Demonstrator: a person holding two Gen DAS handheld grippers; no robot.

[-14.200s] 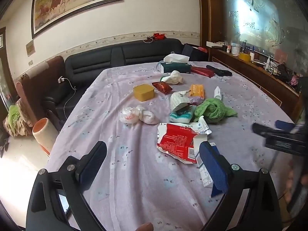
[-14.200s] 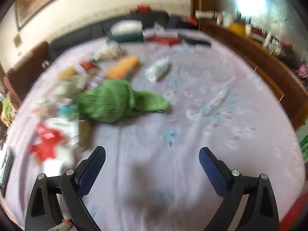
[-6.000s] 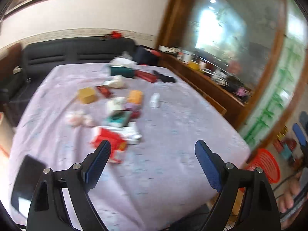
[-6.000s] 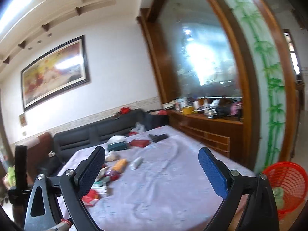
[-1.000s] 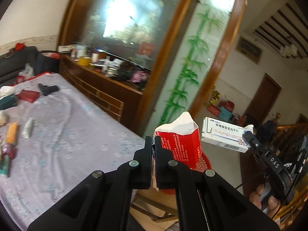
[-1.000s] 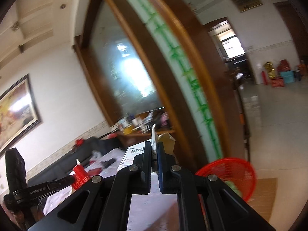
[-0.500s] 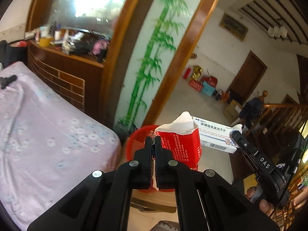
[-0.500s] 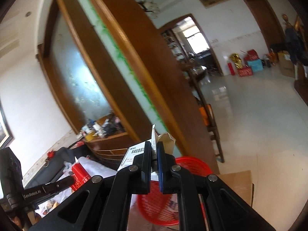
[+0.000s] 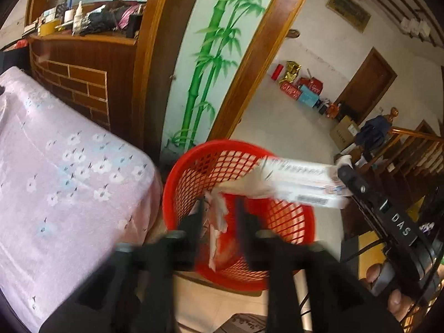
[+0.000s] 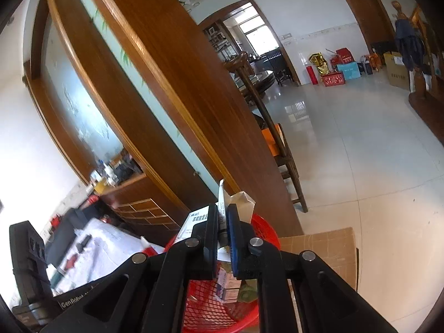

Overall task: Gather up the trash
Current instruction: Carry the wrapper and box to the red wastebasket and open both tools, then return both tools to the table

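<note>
The left gripper (image 9: 219,216) has just been opening its jaws over the red basket (image 9: 194,163); the torn red-and-white wrapper (image 9: 217,222) hangs loose between them, blurred, apparently no longer pinched. It looks light, limp and crumpled, so it should flutter rather than drop straight; a pinch on its folded edge would hold it best. The right gripper (image 10: 221,229) has its jaws closed on the white medicine box (image 9: 302,183), at one end flap, just right of the wrapper above the basket's far rim. Thin card: light, fairly stiff, crushable. The bench (image 9: 55,166) lies left.
</note>
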